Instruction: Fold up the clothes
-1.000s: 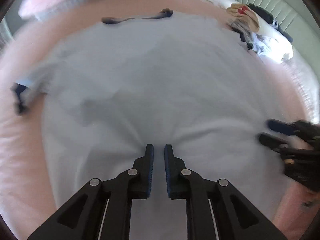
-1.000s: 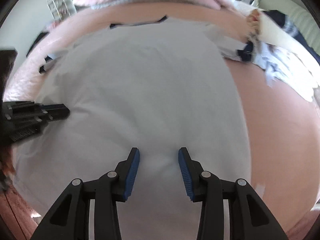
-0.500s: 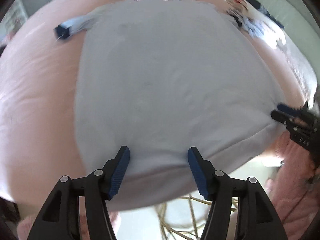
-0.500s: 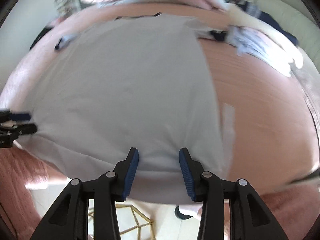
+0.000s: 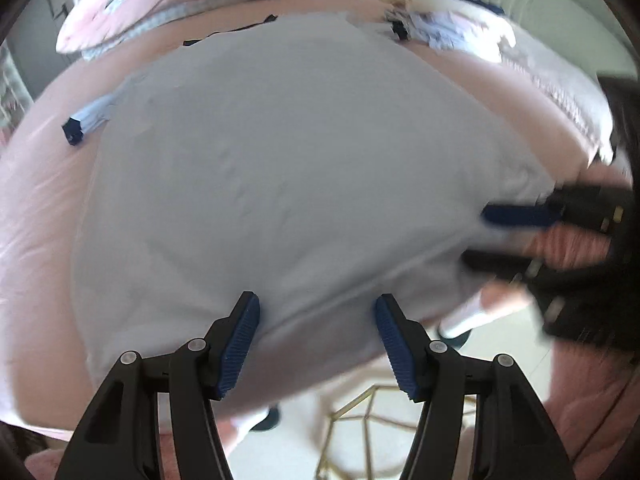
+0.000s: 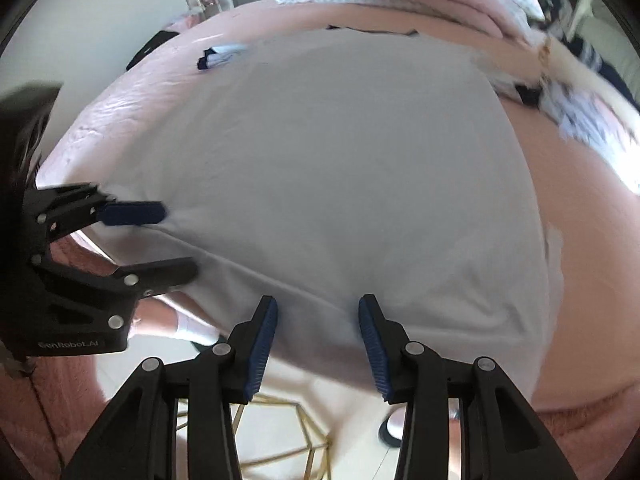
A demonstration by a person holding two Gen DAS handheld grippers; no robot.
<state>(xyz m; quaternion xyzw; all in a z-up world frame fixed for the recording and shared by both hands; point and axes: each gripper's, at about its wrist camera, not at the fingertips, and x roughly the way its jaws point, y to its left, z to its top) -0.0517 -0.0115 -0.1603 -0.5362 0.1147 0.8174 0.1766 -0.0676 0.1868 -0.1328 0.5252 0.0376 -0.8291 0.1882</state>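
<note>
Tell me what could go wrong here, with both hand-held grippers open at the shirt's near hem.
1. The shirt's hem hangs past the bed edge; closing the left hand-held gripper or right hand-held gripper could pinch one layer only.
2. The sleeve lies bunched, so folding now may trap the crease.

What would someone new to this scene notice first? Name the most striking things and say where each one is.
A large pale blue shirt lies spread flat over a pink bed, its hem at the near edge. Both grippers sit open at that hem, the left gripper and the right gripper side by side. A jumbled pile of clothes lies at the bed's far right.
</note>
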